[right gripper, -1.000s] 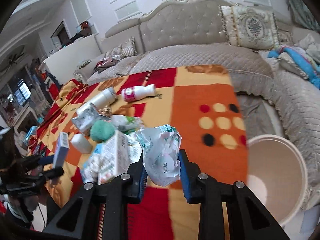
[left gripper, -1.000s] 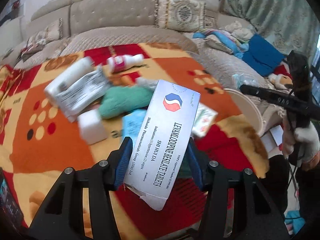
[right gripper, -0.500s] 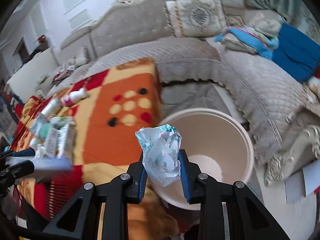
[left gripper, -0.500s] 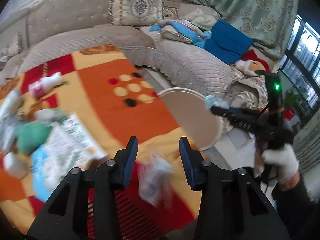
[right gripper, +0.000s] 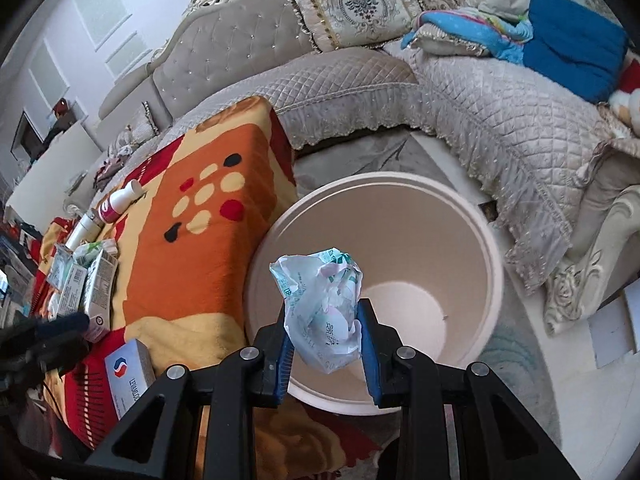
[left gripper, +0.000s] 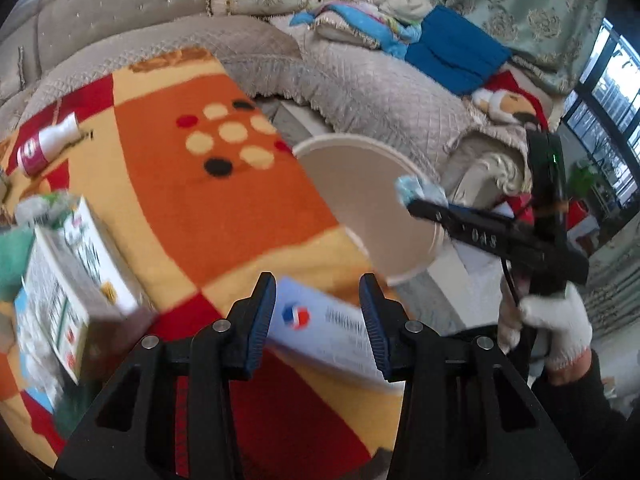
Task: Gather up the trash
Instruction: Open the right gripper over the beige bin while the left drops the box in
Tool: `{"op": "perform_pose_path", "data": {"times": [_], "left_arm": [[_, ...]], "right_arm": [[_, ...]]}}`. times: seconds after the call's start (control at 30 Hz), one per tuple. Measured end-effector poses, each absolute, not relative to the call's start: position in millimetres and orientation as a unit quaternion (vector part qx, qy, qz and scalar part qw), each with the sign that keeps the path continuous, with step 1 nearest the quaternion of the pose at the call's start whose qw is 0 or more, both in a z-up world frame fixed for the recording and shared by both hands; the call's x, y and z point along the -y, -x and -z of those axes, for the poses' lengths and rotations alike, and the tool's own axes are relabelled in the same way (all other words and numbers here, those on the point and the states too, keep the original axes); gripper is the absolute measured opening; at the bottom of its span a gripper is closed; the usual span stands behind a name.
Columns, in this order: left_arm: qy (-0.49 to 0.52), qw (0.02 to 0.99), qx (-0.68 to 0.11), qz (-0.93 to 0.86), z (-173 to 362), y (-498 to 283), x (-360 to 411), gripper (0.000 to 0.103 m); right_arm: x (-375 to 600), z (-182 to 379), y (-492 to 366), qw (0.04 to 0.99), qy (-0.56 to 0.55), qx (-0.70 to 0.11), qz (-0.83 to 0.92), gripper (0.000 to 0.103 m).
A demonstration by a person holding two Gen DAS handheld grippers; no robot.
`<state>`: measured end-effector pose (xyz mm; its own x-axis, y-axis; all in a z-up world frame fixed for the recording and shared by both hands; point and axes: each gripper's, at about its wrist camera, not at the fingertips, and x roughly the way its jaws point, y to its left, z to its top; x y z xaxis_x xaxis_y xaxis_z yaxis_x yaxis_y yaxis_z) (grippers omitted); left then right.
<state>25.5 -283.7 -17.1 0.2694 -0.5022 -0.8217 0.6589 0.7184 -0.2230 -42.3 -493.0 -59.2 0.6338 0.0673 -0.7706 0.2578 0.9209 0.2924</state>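
Observation:
My right gripper (right gripper: pixel 324 320) is shut on a crumpled white-and-green wrapper (right gripper: pixel 320 312) and holds it above the open mouth of a cream round bin (right gripper: pixel 472 232) on the floor beside the table. My left gripper (left gripper: pixel 318 304) is open. A white tablet box (left gripper: pixel 328 324) with a red-blue logo lies on the blanket below and between its fingers; it also shows in the right wrist view (right gripper: pixel 128 372). In the left wrist view the right gripper (left gripper: pixel 420 196) holds the wrapper over the bin (left gripper: pixel 360 184).
The table carries an orange, red and yellow blanket (left gripper: pixel 208 208). A pile of cartons and packets (left gripper: pixel 68 280) lies at the left, with a small white bottle (left gripper: pixel 44 144) farther back. A quilted grey sofa (right gripper: pixel 460 96) curves behind the bin.
My left gripper has let go of the tablet box, which now lies on the blanket. My right gripper has carried the wrapper from above the table to above the bin.

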Motion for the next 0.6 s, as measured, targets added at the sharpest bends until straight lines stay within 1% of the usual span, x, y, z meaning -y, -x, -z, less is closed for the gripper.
{"op": "perform_pose_path", "data": {"times": [0.13, 0.2, 0.4, 0.6], "left_arm": [[-0.072, 0.783, -0.505, 0.356, 31, -13, 278, 0.042], [-0.068, 0.786, -0.504, 0.352, 32, -5, 269, 0.042], [-0.121, 0.794, -0.51, 0.307, 47, 8, 251, 0.042], [-0.115, 0.792, -0.519, 0.299, 60, 0, 256, 0.042]], "right_arm": [[483, 63, 39, 0.882, -0.186, -0.431, 0.039, 0.028], [479, 63, 41, 0.882, -0.182, -0.433, 0.033, 0.028], [464, 56, 54, 0.887, -0.16, -0.433, 0.016, 0.028], [442, 56, 67, 0.886, -0.14, -0.442, -0.013, 0.028]]}}
